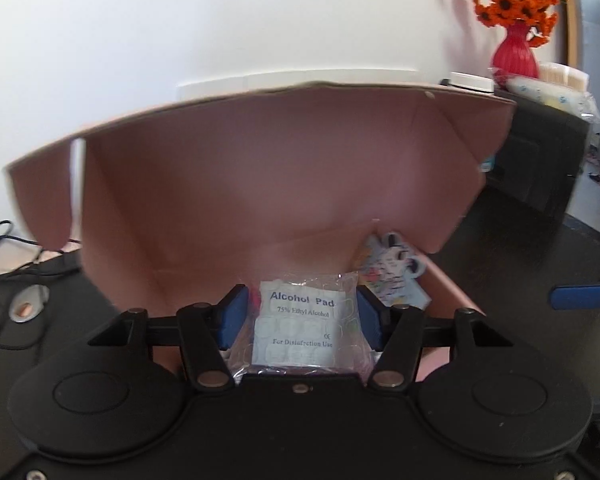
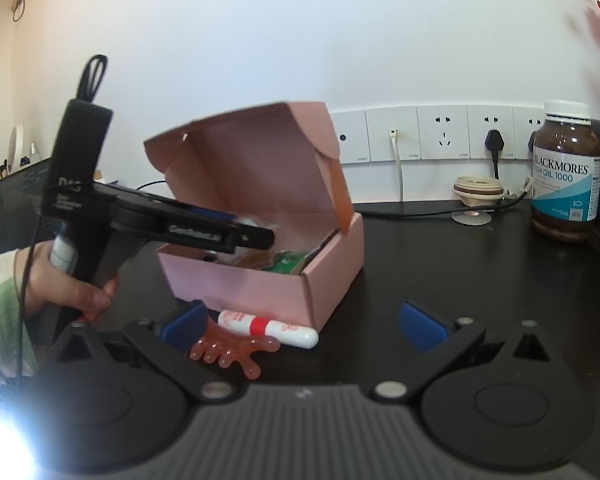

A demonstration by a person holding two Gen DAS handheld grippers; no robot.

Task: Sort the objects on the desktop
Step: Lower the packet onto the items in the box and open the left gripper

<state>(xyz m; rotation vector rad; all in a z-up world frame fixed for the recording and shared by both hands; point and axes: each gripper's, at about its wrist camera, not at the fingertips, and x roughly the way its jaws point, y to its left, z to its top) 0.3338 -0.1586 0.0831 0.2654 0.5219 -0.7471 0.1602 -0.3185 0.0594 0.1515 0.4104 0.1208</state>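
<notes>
Release calls for care: the left gripper (image 1: 298,316) is clamped on the alcohol pad packet (image 1: 300,320), poised over the open pink box (image 1: 260,168), so it should dip below the rim before parting. Its own view shows a patterned card (image 1: 396,276) already inside. The right view alone shows what remains on the worktop (image 2: 480,280): a white tube (image 2: 268,328) and an orange hand-shaped toy (image 2: 232,352) beside the box, between the right gripper's (image 2: 304,326) wide-apart, empty jaws.
</notes>
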